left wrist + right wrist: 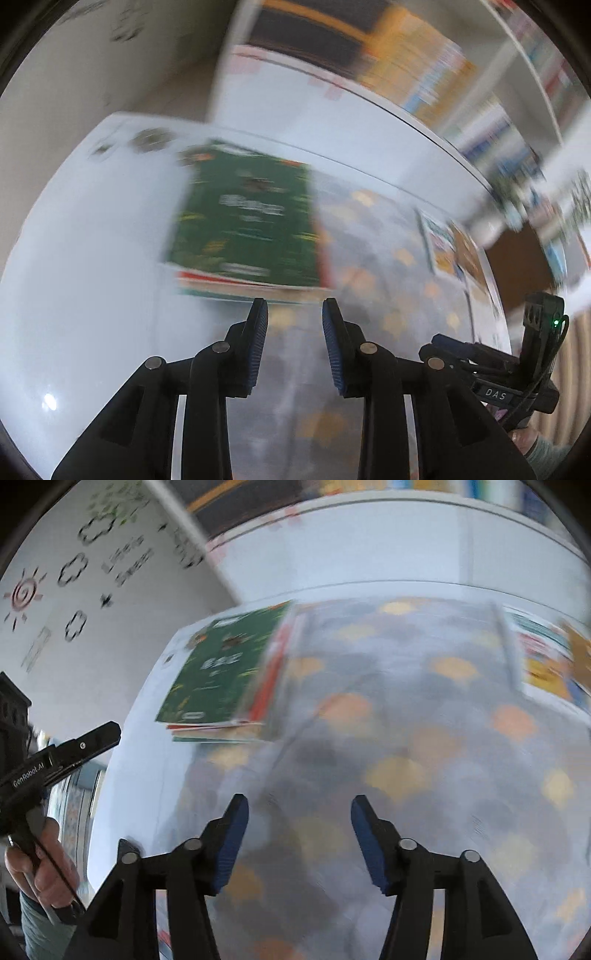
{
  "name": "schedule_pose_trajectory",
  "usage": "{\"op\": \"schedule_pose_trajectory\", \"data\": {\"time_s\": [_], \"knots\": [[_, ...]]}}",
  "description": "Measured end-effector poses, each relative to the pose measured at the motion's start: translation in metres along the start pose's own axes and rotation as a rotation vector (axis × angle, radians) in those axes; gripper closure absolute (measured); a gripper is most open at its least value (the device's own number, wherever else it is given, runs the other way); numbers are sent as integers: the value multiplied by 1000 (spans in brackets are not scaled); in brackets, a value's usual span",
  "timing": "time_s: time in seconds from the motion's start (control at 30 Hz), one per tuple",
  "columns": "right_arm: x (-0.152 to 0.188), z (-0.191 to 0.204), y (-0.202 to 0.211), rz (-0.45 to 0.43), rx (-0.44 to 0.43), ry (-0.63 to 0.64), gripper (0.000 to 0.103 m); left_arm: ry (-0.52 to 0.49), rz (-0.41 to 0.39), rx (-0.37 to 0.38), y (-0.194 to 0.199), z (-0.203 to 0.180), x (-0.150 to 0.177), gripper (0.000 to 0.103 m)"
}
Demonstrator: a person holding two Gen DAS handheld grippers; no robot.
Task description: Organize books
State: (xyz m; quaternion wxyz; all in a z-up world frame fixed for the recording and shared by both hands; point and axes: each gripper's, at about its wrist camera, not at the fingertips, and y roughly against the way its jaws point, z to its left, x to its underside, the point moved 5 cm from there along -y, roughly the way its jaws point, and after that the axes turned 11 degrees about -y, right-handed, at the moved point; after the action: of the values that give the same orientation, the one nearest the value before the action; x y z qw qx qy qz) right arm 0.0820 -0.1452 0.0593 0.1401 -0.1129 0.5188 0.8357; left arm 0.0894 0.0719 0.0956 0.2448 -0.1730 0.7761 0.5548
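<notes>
Under me is a white table (92, 277) with a grey mat (406, 709) dotted with orange and yellow patches spread over its middle; both views are smeared, so fine detail is lost. A small stack of books topped by a green book (247, 218) lies flat at the mat's left edge, with red and pale covers showing beneath it. More colourful books (546, 664) lie flat at the far right of the mat. Behind the table stands a white shelf unit (295, 96), with rows of upright book spines on shelves (424, 62) above and to the right. My left wrist view alone shows those shelved spines clearly, and my right gripper's (461, 347) black body low at the right. My right wrist view alone shows the white wall (74, 590) with drawn clouds, a sun and blurred lettering, plus my left hand (40, 871) wrapped around the left gripper's handle. My left gripper (294, 306) has its blue-padded fingers (258, 339) parted a moderate way, empty, hovering just short of the stack's near edge. My right gripper (299, 805) is spread wider, holding nothing, hovering above the mat; I cannot tell whether it touches the surface.
</notes>
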Motion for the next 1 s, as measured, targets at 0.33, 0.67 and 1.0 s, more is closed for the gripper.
{"op": "schedule_pose_trajectory", "data": {"time_s": [0.33,0.67,1.0], "knots": [[36,-159,123,-181,130,-281,45,-204,33,274,-37,-187,-22,37],[25,-297,206,-279,136,-433,45,-209,37,348,-66,-336,-42,37],[-16,-401,229,-271,114,-539,45,-335,110,211,-143,-409,-67,37]]}}
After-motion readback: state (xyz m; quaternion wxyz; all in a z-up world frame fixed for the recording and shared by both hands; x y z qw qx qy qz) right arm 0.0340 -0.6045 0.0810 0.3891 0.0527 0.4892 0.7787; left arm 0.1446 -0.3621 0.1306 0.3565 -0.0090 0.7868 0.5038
